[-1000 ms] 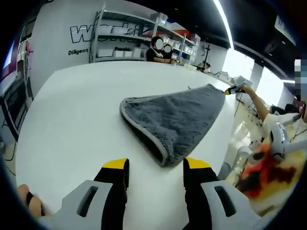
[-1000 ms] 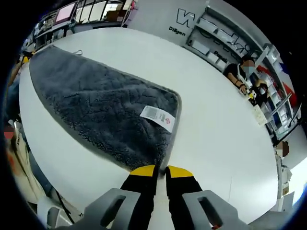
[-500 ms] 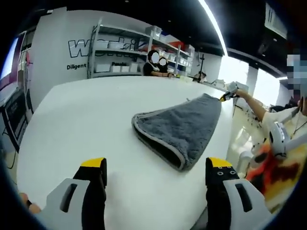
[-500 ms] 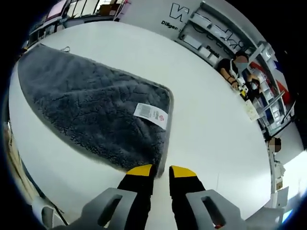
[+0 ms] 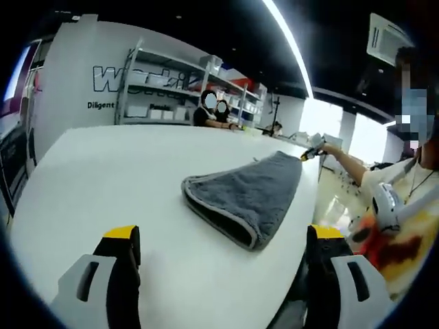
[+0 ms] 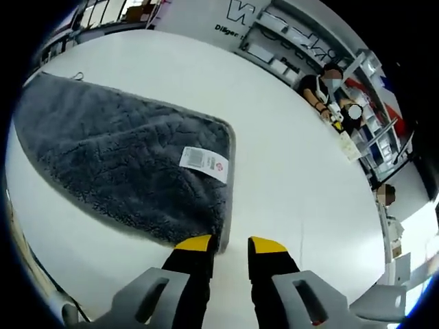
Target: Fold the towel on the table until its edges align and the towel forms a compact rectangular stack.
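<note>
A grey fluffy towel [image 5: 250,195] lies folded on the white table [image 5: 103,171], its rounded fold edge facing my left gripper [image 5: 223,240]. That gripper hovers short of the towel, jaws wide open and holding nothing. At the towel's far corner sits my right gripper [image 5: 310,152]. In the right gripper view the towel [image 6: 103,157] spreads up and left, a white label [image 6: 204,163] near its corner. My right gripper [image 6: 231,245] is open, and its left fingertip [image 6: 194,243] touches the towel's near corner. Nothing is between its jaws.
A person's arm and body [image 5: 405,185] stand at the table's right edge. Shelving with boxes [image 5: 164,89] lines the back wall, where two people [image 5: 209,113] sit. The same people [image 6: 322,89] show beyond the table's far side, and bare tabletop [image 6: 288,157] lies right of the towel.
My left jaws have spread much wider, and that view has dropped lower toward the table. My right jaws have parted from shut and let go of the towel corner.
</note>
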`<state>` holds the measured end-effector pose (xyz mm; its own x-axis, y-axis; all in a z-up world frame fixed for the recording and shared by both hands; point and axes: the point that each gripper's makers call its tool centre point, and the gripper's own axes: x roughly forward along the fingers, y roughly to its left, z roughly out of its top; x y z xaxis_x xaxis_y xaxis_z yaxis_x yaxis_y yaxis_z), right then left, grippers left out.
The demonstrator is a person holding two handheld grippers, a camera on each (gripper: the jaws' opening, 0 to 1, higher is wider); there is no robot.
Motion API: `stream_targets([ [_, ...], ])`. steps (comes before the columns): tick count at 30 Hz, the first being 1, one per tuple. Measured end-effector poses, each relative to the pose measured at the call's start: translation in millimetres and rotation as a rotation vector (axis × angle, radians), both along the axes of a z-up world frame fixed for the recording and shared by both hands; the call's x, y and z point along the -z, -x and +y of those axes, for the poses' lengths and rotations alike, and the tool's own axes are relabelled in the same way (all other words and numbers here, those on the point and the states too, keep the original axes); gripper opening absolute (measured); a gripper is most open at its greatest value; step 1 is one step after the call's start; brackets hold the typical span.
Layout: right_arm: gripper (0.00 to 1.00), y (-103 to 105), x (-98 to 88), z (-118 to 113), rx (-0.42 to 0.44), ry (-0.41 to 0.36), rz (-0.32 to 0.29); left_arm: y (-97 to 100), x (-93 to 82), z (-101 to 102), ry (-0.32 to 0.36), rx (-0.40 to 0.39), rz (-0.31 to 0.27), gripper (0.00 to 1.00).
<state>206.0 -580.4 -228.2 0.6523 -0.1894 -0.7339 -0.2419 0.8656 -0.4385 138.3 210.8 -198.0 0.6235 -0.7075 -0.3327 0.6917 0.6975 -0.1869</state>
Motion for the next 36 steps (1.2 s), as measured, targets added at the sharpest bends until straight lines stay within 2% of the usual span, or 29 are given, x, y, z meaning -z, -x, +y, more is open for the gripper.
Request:
stream_targets([
  [3, 0.16, 2, -1.9, 1, 0.020, -0.040, -0.017, 1.3, 5.7, -2, -0.022, 0.003, -0.003, 0.99],
  [8, 0.17, 5, -12.6, 8, 0.021, -0.072, -0.056, 3.0, 6.6, -5, -0.017, 0.017, -0.010, 0.99],
  [12, 0.17, 7, -27.1, 26, 0.015, -0.190, -0.118, 2.2, 6.5, -4, -0.010, 0.005, -0.005, 0.99],
  [16, 0.17, 4, -33.8, 33, 0.055, -0.299, -0.156, 1.9, 8.0, -4, 0.001, -0.002, -0.004, 0.99],
  [19, 0.17, -2, -28.6, 27, 0.096, -0.327, -0.159, 2.3, 7.6, -3, 0.013, -0.002, -0.005, 0.99],
  [23, 0.19, -12, -15.6, 20, 0.191, -0.432, -0.185, 4.2, 4.3, -2, 0.039, 0.000, -0.009, 0.99],
  [24, 0.19, -12, -12.4, 19, 0.202, -0.433, -0.178, 4.5, 3.9, -1, 0.042, 0.000, -0.008, 0.99],
  [27, 0.20, -12, -0.1, 18, 0.195, -0.418, -0.153, 5.9, 1.3, 3, 0.055, -0.011, -0.013, 0.99],
  [36, 0.16, -10, 9.6, 25, 0.216, -0.504, -0.151, 7.4, -7.5, 7, 0.101, -0.018, -0.024, 0.98],
])
